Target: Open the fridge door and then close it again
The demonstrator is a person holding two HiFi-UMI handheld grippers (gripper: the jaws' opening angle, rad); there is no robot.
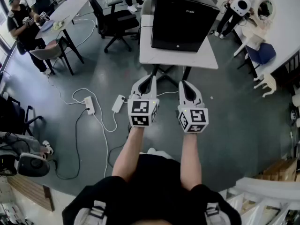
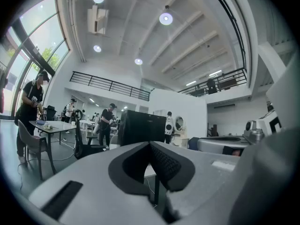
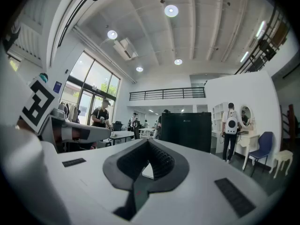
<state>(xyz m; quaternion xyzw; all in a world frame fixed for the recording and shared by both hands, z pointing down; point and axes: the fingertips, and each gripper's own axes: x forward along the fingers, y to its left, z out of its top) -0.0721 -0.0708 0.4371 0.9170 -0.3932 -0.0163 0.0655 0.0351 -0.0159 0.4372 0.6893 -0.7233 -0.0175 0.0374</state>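
A small black fridge (image 1: 183,18) stands on a white table (image 1: 178,56) ahead of me, its door closed; it also shows as a black box in the left gripper view (image 2: 140,127) and the right gripper view (image 3: 186,130). My left gripper (image 1: 152,77) and right gripper (image 1: 184,83) are held side by side, level, short of the table's near edge. Both are shut with nothing between the jaws, and neither touches the fridge.
A black office chair (image 1: 112,20) stands left of the table. Power strips and white cables (image 1: 91,108) lie on the grey floor at the left. People stand at a table (image 1: 61,11) at far left and at the far right. A blue chair (image 1: 260,54) is at right.
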